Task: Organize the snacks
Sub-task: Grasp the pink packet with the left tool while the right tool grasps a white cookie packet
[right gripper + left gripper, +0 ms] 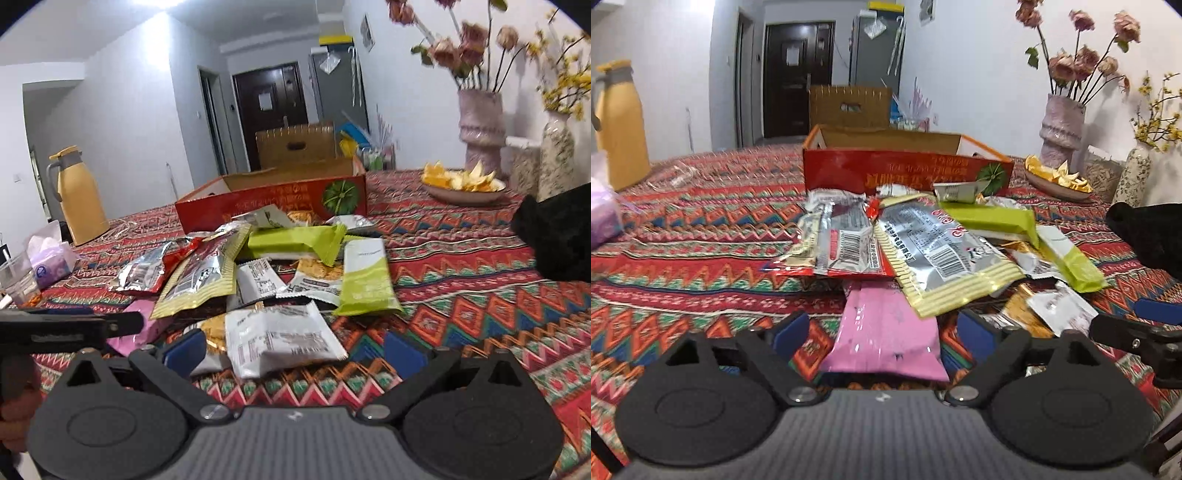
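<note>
While both grippers sat low at the near edge of the pile, we logged this:

Progress: barely started, by our read. Snack pile [923,251] lay loose on the patterned tablecloth [683,236]; we saw nothing inside the red box [905,170], though its floor was mostly hidden from both views.
Left to do: about every packet, we judged.
Box position: behind the pile, open top, front wall touching the farthest packets.
Left gripper [882,332]: jaws wide open, holding nothing. We had the pink packet [886,332] lying between the blue pads [790,328], apart from both.
Right gripper [293,347]: jaws wide open, holding nothing. White packet [280,336] lay flat between the fingers; left pad sat over a yellow-printed packet [214,328] beside it. Contact: couldn't tell.
Pose: both held low and near level, pointed forward at the box, side by side; each showed at the edge of the other's view.
Other packets: silver-and-yellow packet [942,254] overlapped the pink one's far end; green packets [295,240] sat mid-pile.
Off-task: yellow thermos [79,195], tissue pack [51,258], dish of orange peel [461,186], flower vase [1062,125].
</note>
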Available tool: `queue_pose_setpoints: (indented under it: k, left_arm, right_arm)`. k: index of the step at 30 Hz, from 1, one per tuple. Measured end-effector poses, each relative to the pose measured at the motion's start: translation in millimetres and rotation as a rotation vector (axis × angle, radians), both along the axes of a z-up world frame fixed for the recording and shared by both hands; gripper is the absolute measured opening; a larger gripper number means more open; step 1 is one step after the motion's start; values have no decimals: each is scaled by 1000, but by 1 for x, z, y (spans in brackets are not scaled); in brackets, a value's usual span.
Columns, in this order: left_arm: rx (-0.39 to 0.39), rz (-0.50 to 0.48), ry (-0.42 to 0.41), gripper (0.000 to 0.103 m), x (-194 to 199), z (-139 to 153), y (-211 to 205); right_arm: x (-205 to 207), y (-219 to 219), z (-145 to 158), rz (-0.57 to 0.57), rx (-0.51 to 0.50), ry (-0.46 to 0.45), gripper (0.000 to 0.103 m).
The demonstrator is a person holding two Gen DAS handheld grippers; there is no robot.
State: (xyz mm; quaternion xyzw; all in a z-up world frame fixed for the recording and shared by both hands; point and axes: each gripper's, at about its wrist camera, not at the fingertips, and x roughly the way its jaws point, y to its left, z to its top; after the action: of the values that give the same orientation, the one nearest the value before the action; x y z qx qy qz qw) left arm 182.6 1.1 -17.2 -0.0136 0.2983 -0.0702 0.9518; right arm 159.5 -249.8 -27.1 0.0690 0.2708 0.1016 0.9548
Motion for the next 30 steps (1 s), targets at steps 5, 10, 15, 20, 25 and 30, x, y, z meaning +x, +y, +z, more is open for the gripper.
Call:
queue_pose_setpoints:
  k: [5, 10, 15, 20, 25, 30]
  left_arm:
    - [-24, -32, 37, 69, 19, -10, 0]
    - [-24, -31, 51, 63, 7, -11, 3]
    - [-55, -22, 85, 63, -20, -6, 8]
    - [-53, -27, 62, 63, -47, 7, 7]
    - [-44, -27, -12, 63, -65, 31, 5]
    - [-42, -16, -58, 63, -59, 52, 6]
  right_arm:
    - [32, 7, -10, 15, -1, 47, 87]
    - [45, 11, -18, 44, 3, 80, 80]
    - [36, 3, -16, 70, 18, 87, 61]
    - [12, -5, -12, 81, 0, 83, 44]
    - [-10, -15, 0, 94, 2, 30, 24]
    - [-11, -25, 6, 87, -6, 3, 23]
